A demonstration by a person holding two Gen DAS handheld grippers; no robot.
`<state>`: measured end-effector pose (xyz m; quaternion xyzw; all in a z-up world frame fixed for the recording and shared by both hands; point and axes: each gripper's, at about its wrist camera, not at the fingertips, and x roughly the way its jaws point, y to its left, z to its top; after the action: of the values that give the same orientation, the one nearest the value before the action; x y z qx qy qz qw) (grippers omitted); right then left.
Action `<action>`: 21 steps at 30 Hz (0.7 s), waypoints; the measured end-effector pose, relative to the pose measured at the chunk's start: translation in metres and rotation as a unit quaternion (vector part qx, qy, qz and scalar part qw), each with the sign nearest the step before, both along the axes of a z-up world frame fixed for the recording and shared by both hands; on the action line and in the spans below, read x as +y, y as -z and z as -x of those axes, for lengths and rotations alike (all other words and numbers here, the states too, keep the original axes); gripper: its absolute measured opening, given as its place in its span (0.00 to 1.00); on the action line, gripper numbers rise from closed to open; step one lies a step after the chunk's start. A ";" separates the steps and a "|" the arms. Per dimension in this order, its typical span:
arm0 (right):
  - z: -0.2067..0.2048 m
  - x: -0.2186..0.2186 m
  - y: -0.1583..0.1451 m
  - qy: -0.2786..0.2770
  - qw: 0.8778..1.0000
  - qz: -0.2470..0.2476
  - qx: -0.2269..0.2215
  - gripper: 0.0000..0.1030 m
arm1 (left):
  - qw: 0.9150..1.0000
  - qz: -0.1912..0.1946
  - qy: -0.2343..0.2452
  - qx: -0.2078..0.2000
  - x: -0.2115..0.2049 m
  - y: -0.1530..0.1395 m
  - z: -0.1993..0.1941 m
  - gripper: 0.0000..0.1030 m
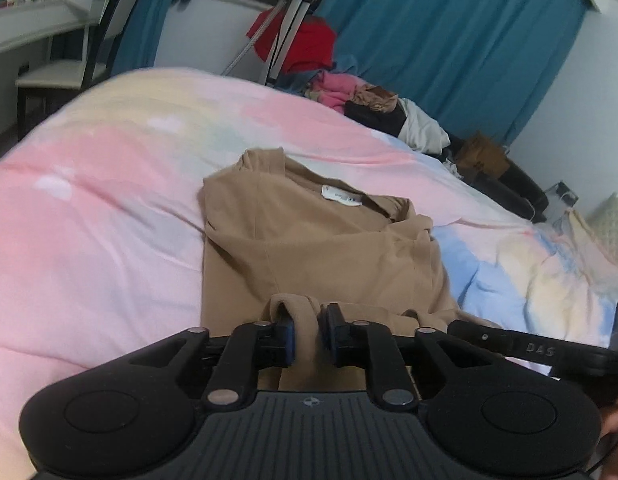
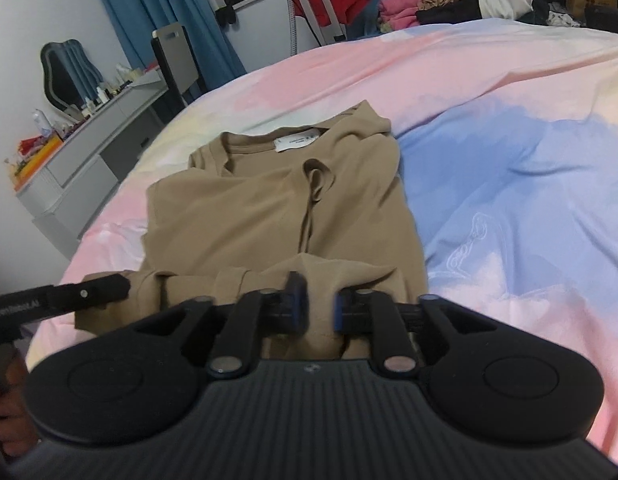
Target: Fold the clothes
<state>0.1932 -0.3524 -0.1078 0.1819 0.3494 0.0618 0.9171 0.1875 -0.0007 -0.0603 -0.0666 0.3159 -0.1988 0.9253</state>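
Note:
A tan T-shirt (image 1: 309, 240) lies on the bed, sleeves folded in, collar and white label at the far end; it also shows in the right wrist view (image 2: 269, 208). My left gripper (image 1: 307, 332) is shut on the shirt's near hem, with a bunch of tan cloth between its blue-padded fingers. My right gripper (image 2: 321, 308) is shut on the near hem at the other corner, cloth pinched between its pads. The right gripper's finger (image 1: 521, 346) shows at the right in the left wrist view; the left gripper's finger (image 2: 69, 294) shows at the left in the right wrist view.
The bed has a pink, blue and yellow pastel cover (image 1: 109, 200). A pile of mixed clothes (image 1: 369, 100) lies at the far edge. A chair (image 1: 65, 72) and desk stand to the left, a dresser (image 2: 81, 152) with small items beyond. Blue curtains (image 1: 449, 40) hang behind.

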 end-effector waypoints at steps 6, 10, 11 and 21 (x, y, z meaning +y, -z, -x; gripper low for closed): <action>0.037 0.020 -0.015 0.005 0.999 0.014 -0.040 0.74 | 1.000 -0.015 -0.006 -0.026 0.003 -0.007 0.015 0.67; 0.061 0.029 -0.024 0.011 0.998 0.016 -0.054 0.74 | 0.998 -0.024 -0.015 -0.057 0.007 -0.020 0.041 0.79; 0.067 0.031 -0.027 0.012 0.998 0.019 -0.060 0.74 | 0.997 -0.028 -0.016 -0.067 0.006 -0.024 0.049 0.79; 0.117 0.043 -0.049 0.029 0.990 0.072 -0.116 0.74 | 0.997 -0.027 -0.017 -0.072 0.001 -0.036 0.123 0.93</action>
<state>0.0762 -0.3098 -0.0583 0.1173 0.2383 0.0306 0.9636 0.0649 -0.0002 -0.0240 -0.0324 0.2526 -0.1791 0.9503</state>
